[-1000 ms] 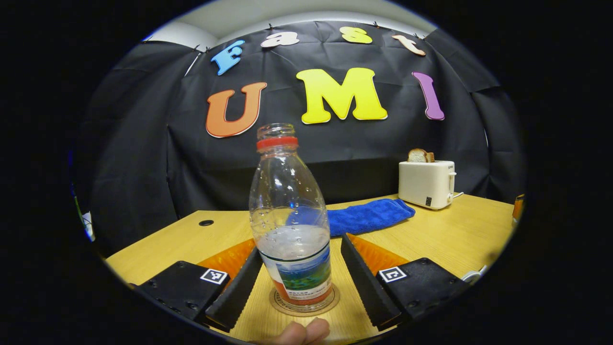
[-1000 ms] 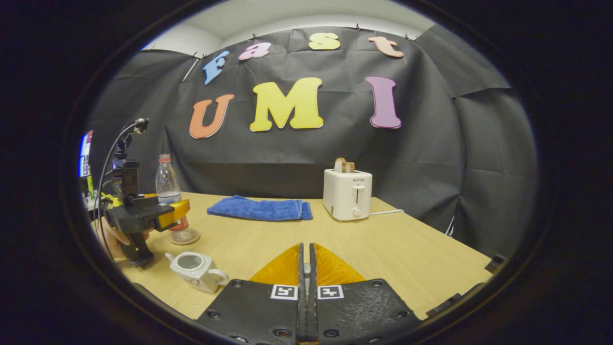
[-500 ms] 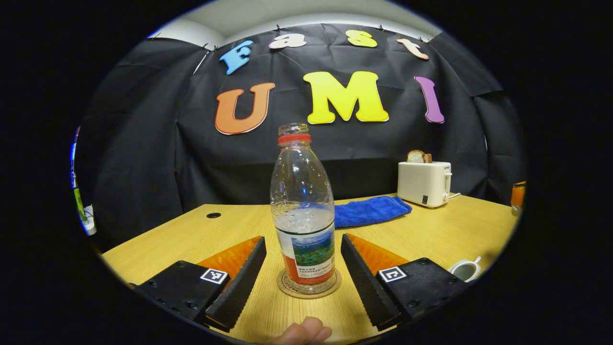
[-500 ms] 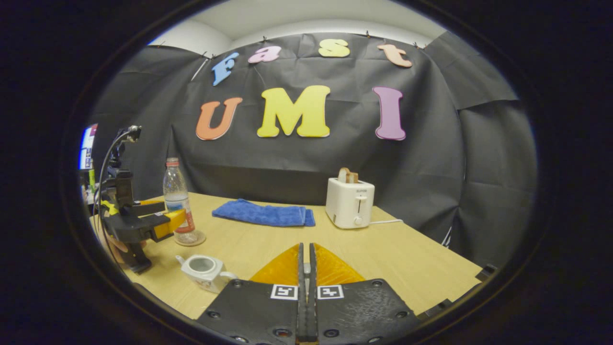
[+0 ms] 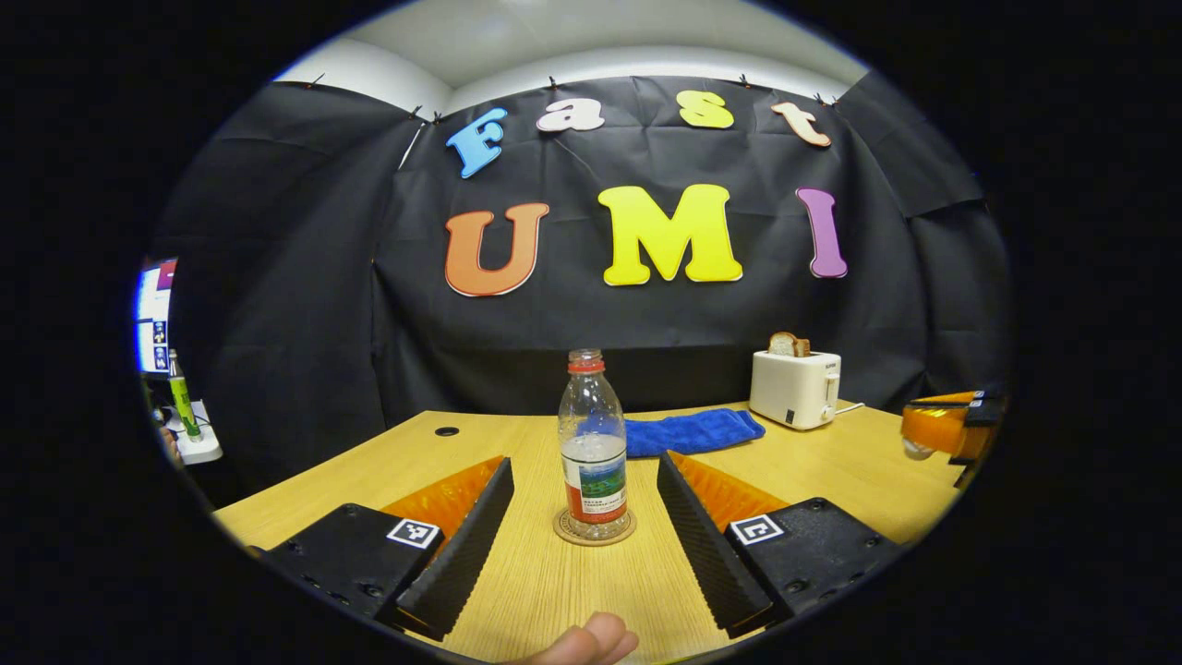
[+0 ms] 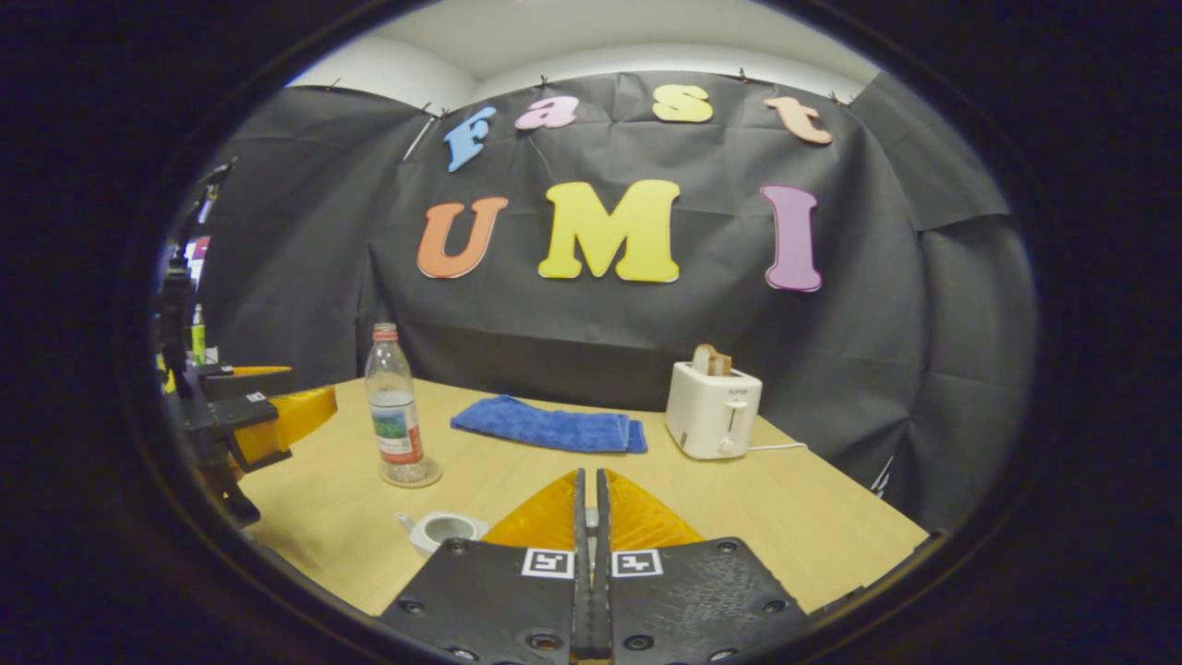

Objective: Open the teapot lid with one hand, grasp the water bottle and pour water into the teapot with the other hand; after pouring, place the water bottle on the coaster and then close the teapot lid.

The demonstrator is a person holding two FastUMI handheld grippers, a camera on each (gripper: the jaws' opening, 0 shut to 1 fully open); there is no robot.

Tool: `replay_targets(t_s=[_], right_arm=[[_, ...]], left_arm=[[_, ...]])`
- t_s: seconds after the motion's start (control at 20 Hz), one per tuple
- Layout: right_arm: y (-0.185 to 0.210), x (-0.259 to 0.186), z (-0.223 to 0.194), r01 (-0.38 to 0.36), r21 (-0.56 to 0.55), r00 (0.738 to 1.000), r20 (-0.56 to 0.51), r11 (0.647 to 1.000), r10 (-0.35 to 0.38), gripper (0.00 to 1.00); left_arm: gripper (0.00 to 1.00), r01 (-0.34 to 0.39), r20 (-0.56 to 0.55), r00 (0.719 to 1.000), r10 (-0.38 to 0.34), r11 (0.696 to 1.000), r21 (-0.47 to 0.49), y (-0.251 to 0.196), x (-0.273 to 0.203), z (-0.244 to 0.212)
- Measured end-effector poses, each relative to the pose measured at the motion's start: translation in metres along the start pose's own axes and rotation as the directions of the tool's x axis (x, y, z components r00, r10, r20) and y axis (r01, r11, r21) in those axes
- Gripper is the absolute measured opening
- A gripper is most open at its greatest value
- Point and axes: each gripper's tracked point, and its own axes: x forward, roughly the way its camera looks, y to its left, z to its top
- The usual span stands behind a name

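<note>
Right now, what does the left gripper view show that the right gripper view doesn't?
Left gripper view: a cable hole in the table and a person's fingertip at the bottom edge.
Right gripper view: the teapot, lid off, just ahead of its fingers.
Both: the bottle upright on the coaster, the towel, the toaster with bread in it, the left gripper open and clear of the bottle, and the right gripper shut.
</note>
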Motion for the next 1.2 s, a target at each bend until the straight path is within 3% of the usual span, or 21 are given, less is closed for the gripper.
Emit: replay_targets(t_s=[0.25, 0.5, 0.75, 1.0, 1.2], right_arm=[[0.054, 0.02, -0.008, -0.138, 0.011, 0.99, -0.029, 0.99, 0.138, 0.0], [0.078, 0.036, -0.007, -0.229, 0.043, 0.973, -0.023, 0.972, 0.23, 0.0], [0.086, 0.043, -0.026, -0.232, 0.029, 0.97, -0.063, 0.972, 0.233, 0.0], [0.1, 0.047, -0.033, -0.24, 0.036, 0.967, -0.074, 0.97, 0.242, 0.02], [0.106, 0.051, -0.044, -0.24, 0.052, 0.965, -0.097, 0.969, 0.244, 0.02]], left_arm=[[0.98, -0.042, -0.049, 0.998, 0.044, 0.998, 0.04, 0.023, -0.037, 0.017], [0.98, -0.041, -0.09, 0.995, 0.037, 0.999, -0.035, 0.032, -0.06, 0.029], [0.98, -0.048, -0.057, 0.997, 0.046, 0.998, -0.031, 0.046, -0.073, 0.047], [0.98, 0.031, -0.014, 0.999, -0.032, 0.999, -0.041, 0.036, -0.087, 0.065], [0.98, 0.004, -0.009, 1.0, -0.004, 1.0, -0.022, 0.046, -0.087, 0.065]])
